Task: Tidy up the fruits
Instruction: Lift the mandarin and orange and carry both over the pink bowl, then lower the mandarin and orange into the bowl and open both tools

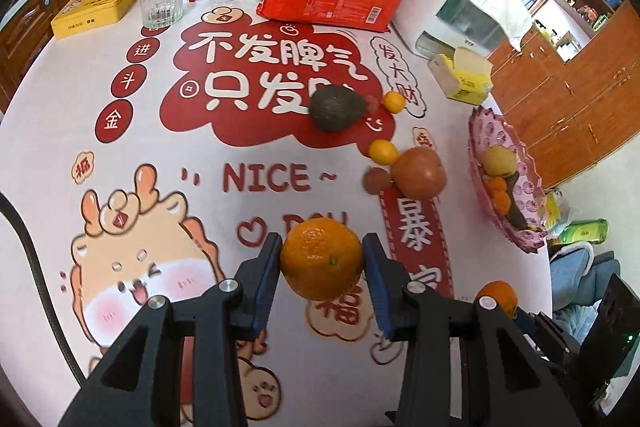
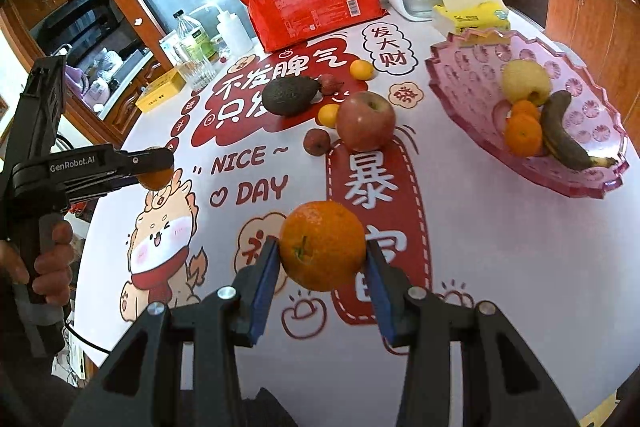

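While both hands are raised over the table, each gripper clamps its own fruit. Left gripper: blue pads pressed against both sides of a left orange, held clear above the printed cloth; in the right wrist view this gripper appears at the left edge with a hand on its grip. Right gripper: closed on a right orange, also off the surface. Loose on the table: an avocado, a red apple, and small fruits around them. Pink fruit tray, far right: contains a pear, tangerines and a darkened banana.
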`<control>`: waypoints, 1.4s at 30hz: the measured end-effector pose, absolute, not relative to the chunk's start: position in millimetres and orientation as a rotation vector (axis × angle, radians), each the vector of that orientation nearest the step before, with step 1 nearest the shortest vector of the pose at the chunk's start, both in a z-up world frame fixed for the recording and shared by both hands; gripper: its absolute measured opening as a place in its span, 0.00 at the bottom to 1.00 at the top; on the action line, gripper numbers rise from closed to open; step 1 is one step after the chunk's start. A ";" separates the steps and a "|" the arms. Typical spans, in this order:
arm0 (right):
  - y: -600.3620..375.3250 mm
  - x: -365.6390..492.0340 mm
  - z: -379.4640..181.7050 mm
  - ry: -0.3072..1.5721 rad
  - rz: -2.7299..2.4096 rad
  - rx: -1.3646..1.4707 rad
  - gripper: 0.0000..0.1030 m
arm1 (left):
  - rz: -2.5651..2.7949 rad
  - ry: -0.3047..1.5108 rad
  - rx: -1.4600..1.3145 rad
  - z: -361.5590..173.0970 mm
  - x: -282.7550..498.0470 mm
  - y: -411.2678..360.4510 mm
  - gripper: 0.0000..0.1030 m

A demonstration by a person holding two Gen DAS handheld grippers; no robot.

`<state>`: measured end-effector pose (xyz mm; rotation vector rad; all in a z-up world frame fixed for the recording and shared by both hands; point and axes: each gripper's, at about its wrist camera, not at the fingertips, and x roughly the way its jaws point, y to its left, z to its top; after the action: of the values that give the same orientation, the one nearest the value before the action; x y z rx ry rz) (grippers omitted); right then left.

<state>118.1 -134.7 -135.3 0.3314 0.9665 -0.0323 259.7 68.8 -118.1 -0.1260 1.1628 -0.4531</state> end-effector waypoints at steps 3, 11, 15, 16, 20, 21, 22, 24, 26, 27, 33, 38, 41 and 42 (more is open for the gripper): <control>-143.7 106.1 -132.0 0.959 -0.025 0.302 0.42 | -0.440 1.165 -0.120 -111.2 249.9 56.4 0.38; -175.4 84.8 -117.8 0.925 0.014 0.208 0.42 | -0.443 1.109 -0.139 -83.9 221.9 13.0 0.38; -196.8 76.8 -110.7 0.907 0.029 0.183 0.42 | -0.457 1.083 -0.151 -74.7 208.2 -15.4 0.38; -204.8 74.2 -108.7 0.902 0.032 0.177 0.42 | -0.462 1.078 -0.152 -73.0 205.1 -22.6 0.38; -229.8 67.5 -103.6 0.886 0.035 0.164 0.42 | -0.479 1.060 -0.157 -69.5 194.7 -51.5 0.38; -237.1 65.5 -102.7 0.882 0.036 0.159 0.42 | -0.485 1.054 -0.158 -69.1 191.6 -60.7 0.38; -242.3 63.5 -102.1 0.879 0.036 0.156 0.42 | -0.489 1.050 -0.159 -69.0 188.9 -67.0 0.38; -256.0 59.8 -102.2 0.875 0.043 0.151 0.42 | -0.502 1.042 -0.163 -70.4 183.8 -83.4 0.38; -269.3 57.5 -102.6 0.870 0.050 0.151 0.42 | -0.515 1.037 -0.163 -72.2 179.1 -100.3 0.38; -274.8 57.1 -102.7 0.867 0.052 0.150 0.42 | -0.521 1.036 -0.161 -72.5 177.0 -107.1 0.38; -305.2 56.9 -103.5 0.848 0.071 0.146 0.42 | -0.553 1.034 -0.126 -77.7 169.8 -151.1 0.38; -325.1 61.5 -106.9 0.854 0.084 0.153 0.42 | -0.565 1.049 -0.094 -84.6 167.6 -184.1 0.38; -335.6 66.6 -109.9 0.863 0.091 0.166 0.42 | -0.569 1.069 -0.084 -90.4 168.7 -199.9 0.38; -338.9 68.5 -111.0 0.866 0.093 0.170 0.42 | -0.570 1.073 -0.080 -92.1 169.3 -203.5 0.38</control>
<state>68.5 -338.9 -111.0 0.1702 0.8657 0.0930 169.3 -203.5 -92.1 -0.0802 1.0725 -0.5699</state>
